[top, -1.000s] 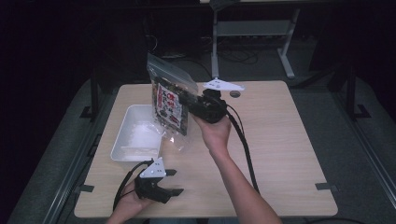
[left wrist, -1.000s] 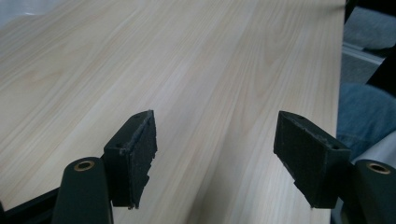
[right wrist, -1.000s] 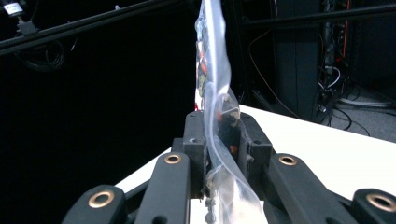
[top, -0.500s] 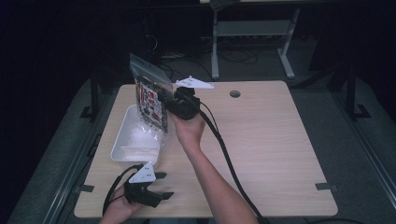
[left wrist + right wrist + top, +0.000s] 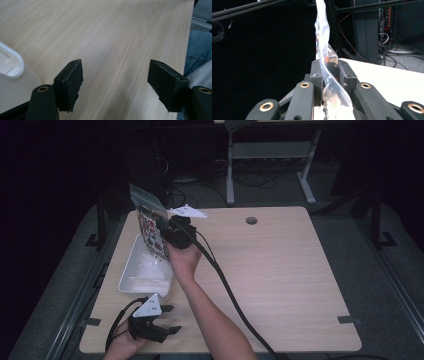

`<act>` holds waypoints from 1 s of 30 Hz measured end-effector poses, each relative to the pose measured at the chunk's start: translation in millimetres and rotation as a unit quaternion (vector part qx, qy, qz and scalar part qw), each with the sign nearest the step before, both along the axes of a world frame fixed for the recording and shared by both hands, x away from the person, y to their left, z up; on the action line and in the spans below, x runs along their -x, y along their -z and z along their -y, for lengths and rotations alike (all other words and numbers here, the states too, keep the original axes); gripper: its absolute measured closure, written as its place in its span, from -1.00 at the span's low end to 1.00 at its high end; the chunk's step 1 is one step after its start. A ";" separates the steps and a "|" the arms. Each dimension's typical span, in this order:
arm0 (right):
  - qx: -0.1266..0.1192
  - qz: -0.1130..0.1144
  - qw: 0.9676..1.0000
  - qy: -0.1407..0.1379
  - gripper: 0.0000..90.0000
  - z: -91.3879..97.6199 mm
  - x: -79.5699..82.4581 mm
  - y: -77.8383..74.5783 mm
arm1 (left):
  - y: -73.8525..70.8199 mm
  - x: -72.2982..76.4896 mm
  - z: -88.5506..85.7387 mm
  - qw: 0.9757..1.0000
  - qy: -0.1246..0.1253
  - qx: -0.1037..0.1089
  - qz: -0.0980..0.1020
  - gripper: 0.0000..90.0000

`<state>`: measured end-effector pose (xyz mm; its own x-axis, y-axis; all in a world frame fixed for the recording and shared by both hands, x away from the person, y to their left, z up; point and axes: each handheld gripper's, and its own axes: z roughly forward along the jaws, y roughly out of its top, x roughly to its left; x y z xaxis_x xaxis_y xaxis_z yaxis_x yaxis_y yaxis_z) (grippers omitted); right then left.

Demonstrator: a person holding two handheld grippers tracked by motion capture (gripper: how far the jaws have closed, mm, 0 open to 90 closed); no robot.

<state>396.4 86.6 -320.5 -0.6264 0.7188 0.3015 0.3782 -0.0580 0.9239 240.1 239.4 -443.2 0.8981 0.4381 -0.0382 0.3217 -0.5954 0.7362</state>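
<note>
Pale wood table (image 5: 280, 270) stands in a dark room. Near its front left edge the left gripper (image 5: 167, 319) rests with jaws spread wide, holding nothing. Just beyond sits a white tray (image 5: 131, 270). Above the tray, the right gripper (image 5: 329, 75) clamps a clear printed bag (image 5: 150, 222), held upright.

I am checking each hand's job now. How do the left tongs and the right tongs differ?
The left tongs are open and hold nothing; the right tongs are shut on the plastic bag. The left tongs sit low near the table edge; the right tongs are raised over the white tray. Both are black.
</note>
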 end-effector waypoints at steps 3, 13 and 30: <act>0.005 0.005 1.000 0.006 0.69 -5.3 -1.6 3.6 | -0.3 -1.7 -2.5 1.000 -0.005 0.003 -0.001 -0.39; 0.023 0.034 0.999 0.003 0.68 -20.8 -0.1 18.0 | -0.5 -2.0 -3.6 1.000 -0.006 0.004 0.001 -0.40; 0.086 -0.017 0.993 -0.081 0.39 -19.8 -21.1 24.4 | -3.1 -2.9 -6.5 1.000 -0.015 0.010 0.006 -0.41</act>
